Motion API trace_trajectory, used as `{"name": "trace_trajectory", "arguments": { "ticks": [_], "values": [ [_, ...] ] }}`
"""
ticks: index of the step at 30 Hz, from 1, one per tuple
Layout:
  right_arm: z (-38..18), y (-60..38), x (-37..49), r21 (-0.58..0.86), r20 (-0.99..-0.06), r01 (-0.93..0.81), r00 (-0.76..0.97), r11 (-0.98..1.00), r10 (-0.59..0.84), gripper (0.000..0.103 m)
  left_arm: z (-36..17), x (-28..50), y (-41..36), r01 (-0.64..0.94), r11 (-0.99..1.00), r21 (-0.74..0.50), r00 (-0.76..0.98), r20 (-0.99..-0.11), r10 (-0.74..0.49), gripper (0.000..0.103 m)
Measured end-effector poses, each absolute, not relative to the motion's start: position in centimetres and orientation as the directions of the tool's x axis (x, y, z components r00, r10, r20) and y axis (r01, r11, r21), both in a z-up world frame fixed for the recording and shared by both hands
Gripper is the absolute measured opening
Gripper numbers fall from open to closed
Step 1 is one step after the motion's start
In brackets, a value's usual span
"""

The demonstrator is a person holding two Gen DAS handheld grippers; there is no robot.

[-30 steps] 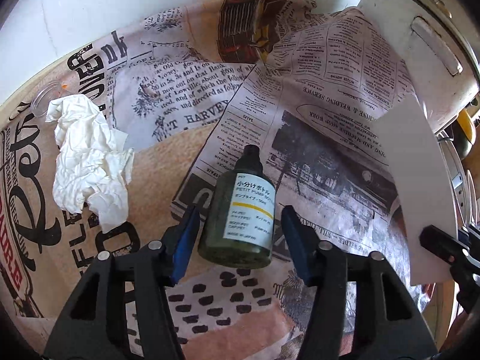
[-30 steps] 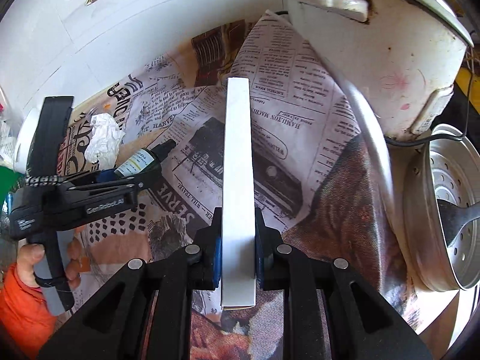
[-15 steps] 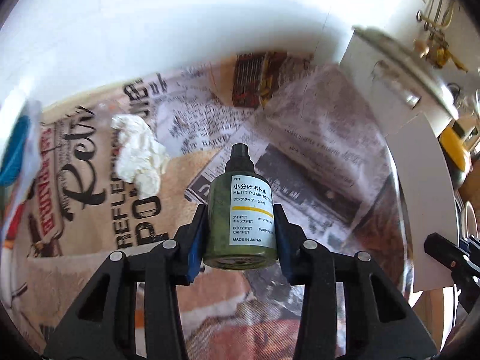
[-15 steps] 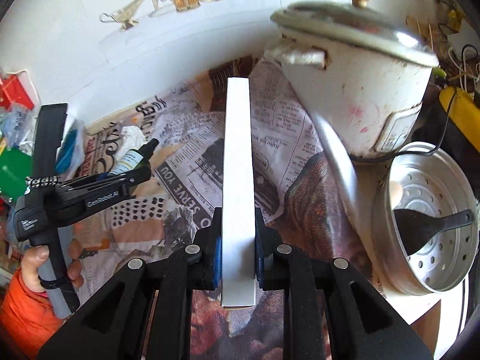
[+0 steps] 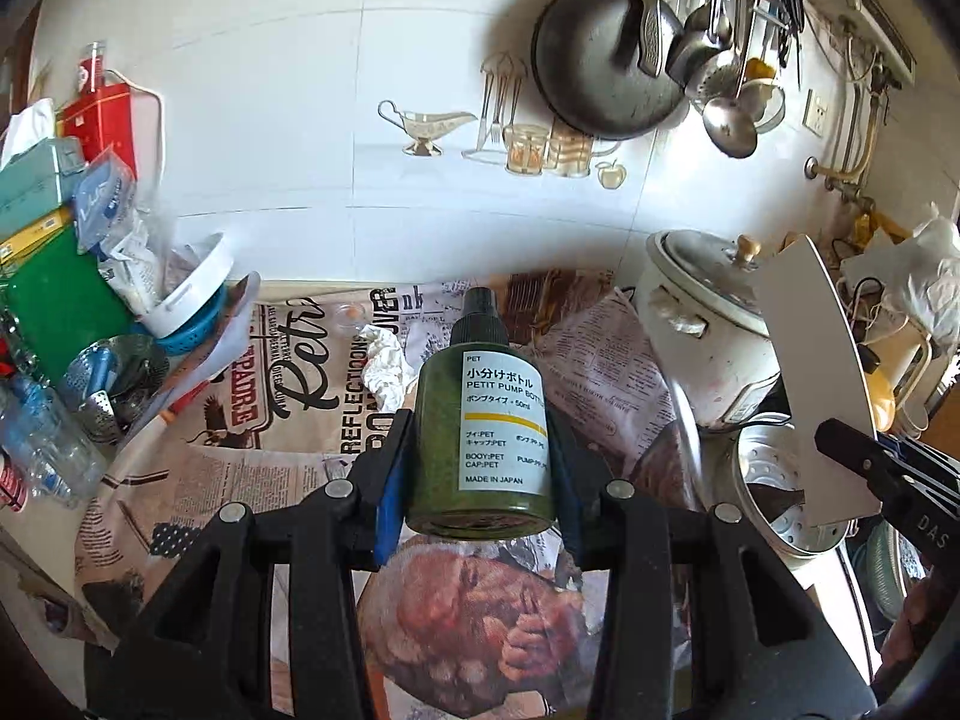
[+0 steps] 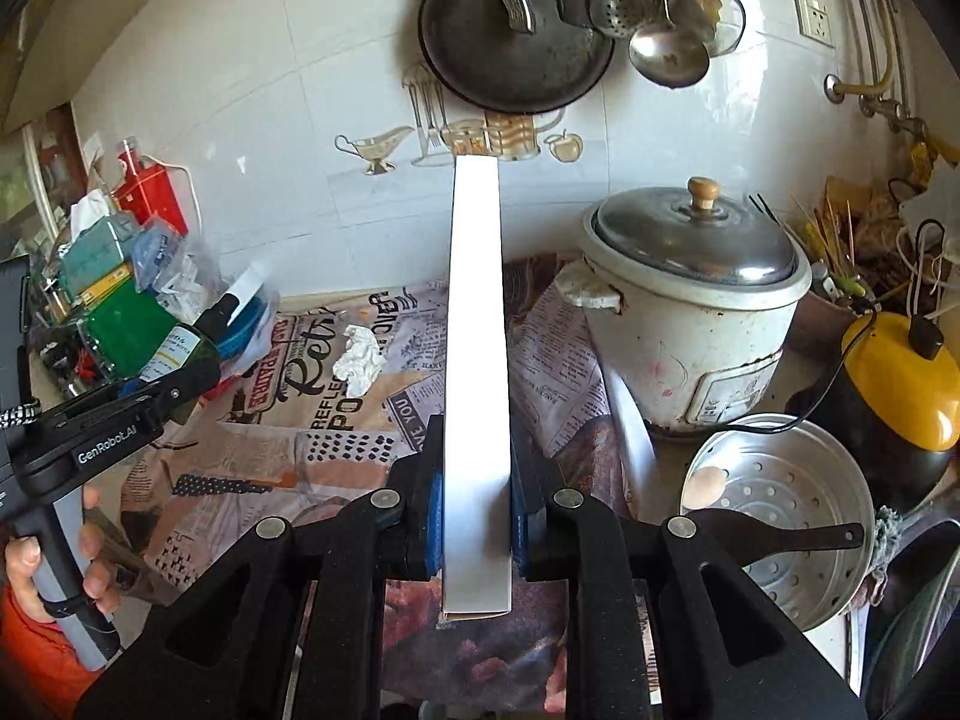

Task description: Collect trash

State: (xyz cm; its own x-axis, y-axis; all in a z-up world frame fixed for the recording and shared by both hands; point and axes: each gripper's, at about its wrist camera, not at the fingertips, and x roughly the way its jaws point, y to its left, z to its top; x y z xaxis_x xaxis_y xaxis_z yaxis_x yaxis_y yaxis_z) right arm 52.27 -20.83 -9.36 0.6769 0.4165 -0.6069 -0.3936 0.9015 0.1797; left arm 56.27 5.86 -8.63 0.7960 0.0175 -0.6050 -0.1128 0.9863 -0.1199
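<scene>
My left gripper (image 5: 477,474) is shut on a small green pump bottle (image 5: 480,438) with a black cap and a white label, held well above the newspaper-covered counter (image 5: 252,480). It also shows in the right wrist view (image 6: 180,354). My right gripper (image 6: 477,507) is shut on a long flat white box (image 6: 477,360), held upright and edge-on above the counter; it shows at the right in the left wrist view (image 5: 816,384). A crumpled white tissue (image 5: 387,366) lies on the newspaper beyond the bottle, also in the right wrist view (image 6: 360,357).
A white rice cooker (image 6: 690,306) stands at the right, with a perforated steamer tray (image 6: 786,510) and a yellow appliance (image 6: 900,378) beside it. Boxes, bags and a colander (image 5: 114,378) crowd the left. Pans and ladles hang on the tiled wall (image 6: 516,30).
My left gripper closed on the green bottle and lifted it off the newspaper. Both grippers rose and pulled back, so the wall and hanging pans came into view. The white box stayed gripped.
</scene>
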Motion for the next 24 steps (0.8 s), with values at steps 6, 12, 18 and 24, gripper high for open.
{"name": "trace_trajectory", "arguments": {
  "ticks": [6, 12, 18, 24],
  "values": [
    [-7.7, -21.5, 48.6, 0.189, -0.567, -0.416, 0.693, 0.889, 0.445, 0.016, -6.8, 51.2, 5.8, -0.097, 0.989, -0.116, 0.815, -0.579, 0.013, 0.041],
    [-8.1, -20.7, 44.6, 0.214, -0.572, -0.4, 0.688, 0.891, 0.446, 0.016, -7.1, 46.6, 5.3, -0.058, 0.993, -0.101, 0.821, -0.57, -0.01, 0.041],
    [-9.0, -18.6, 38.8, 0.212, -0.592, -0.369, 0.688, 0.905, 0.419, 0.016, -8.0, 40.4, 6.1, 0.001, 0.994, -0.106, 0.81, -0.583, -0.063, 0.041],
    [-10.1, -16.4, 32.3, 0.221, -0.61, -0.341, 0.683, 0.914, 0.402, 0.016, -8.7, 33.9, 7.3, 0.041, 0.993, -0.109, 0.796, -0.597, -0.098, 0.041]
  ]
}}
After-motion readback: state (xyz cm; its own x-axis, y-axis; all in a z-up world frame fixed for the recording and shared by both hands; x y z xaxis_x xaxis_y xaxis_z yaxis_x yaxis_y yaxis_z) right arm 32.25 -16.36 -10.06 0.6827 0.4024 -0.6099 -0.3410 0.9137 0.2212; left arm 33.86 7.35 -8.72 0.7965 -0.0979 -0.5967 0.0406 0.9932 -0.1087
